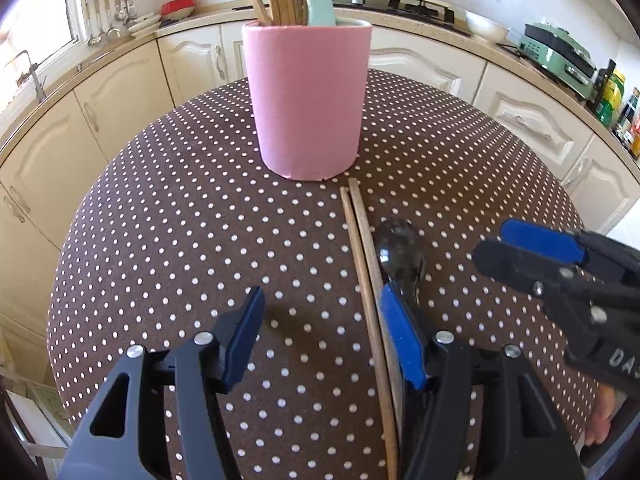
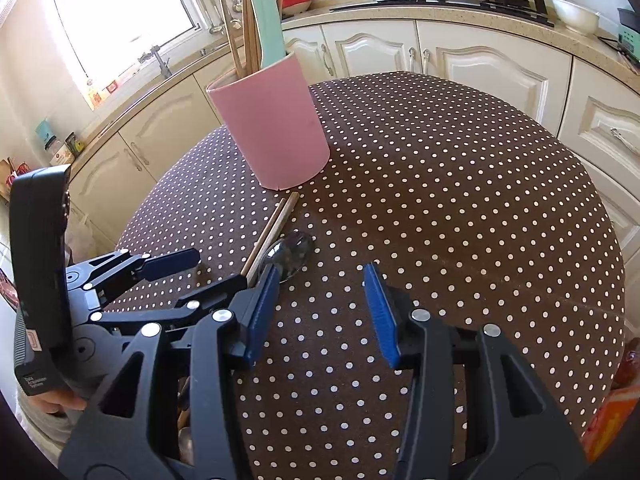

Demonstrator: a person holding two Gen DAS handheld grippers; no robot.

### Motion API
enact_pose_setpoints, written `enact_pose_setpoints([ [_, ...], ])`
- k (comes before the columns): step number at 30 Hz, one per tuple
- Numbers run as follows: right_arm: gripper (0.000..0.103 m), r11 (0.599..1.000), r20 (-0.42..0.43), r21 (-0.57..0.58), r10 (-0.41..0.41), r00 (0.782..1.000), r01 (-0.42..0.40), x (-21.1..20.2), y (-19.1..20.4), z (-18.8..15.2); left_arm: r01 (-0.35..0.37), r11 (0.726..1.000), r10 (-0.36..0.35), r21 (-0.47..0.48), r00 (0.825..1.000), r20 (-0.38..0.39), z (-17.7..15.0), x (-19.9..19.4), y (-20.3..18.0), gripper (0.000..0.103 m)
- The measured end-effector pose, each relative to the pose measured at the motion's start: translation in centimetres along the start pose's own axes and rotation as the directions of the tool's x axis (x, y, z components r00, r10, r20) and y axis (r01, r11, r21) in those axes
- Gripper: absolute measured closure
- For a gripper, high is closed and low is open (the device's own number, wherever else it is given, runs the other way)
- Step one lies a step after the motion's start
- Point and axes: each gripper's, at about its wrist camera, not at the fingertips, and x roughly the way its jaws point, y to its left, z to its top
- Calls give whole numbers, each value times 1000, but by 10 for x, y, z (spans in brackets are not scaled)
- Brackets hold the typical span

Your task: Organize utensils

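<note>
On the dotted surface (image 1: 160, 240), two wooden chopsticks (image 1: 362, 264) and a metal spoon (image 1: 400, 256) are lying at 6 o'clock of the pink holder (image 1: 308, 100). Left hand-held gripper (image 1: 320, 336) and right hand-held gripper (image 2: 320, 312) are hovering open, empty. Chopsticks look light, stiff, likely slippery; gripping mid-shaft seems best.

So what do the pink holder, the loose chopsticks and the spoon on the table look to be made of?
Pink utensil holder: looks like matte ceramic or plastic, opaque with an even, dull surface; hard to tell which. Chopsticks: probably wood or bamboo, tan and unglossy. Spoon: likely polished metal, its dark bowl giving mirror-like reflections.
</note>
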Motion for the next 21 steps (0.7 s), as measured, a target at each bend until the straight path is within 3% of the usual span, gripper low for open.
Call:
enact_pose_setpoints([
  [9, 58, 1000, 0, 9, -2, 1000, 2, -2, -6, 1, 31, 999, -32, -25, 999, -26, -6, -2, 12, 43],
  [14, 57, 1000, -2, 11, 1, 1000, -1, -2, -7, 1, 2, 1000, -2, -8, 999, -44, -6, -1, 6, 43],
  [17, 57, 1000, -4, 4, 2, 1000, -2, -1, -5, 1, -58, 997, 61, 43, 996, -61, 0, 5, -8, 43],
  [19, 57, 1000, -8, -2, 1, 1000, -1, 0, -3, 1, -56, 998, 57, 28, 996, -67, 4, 5, -11, 49],
  [21, 57, 1000, -14, -5, 0, 1000, 0, 2, -1, 0, -40, 999, 41, 25, 997, -62, 6, 4, -15, 71],
])
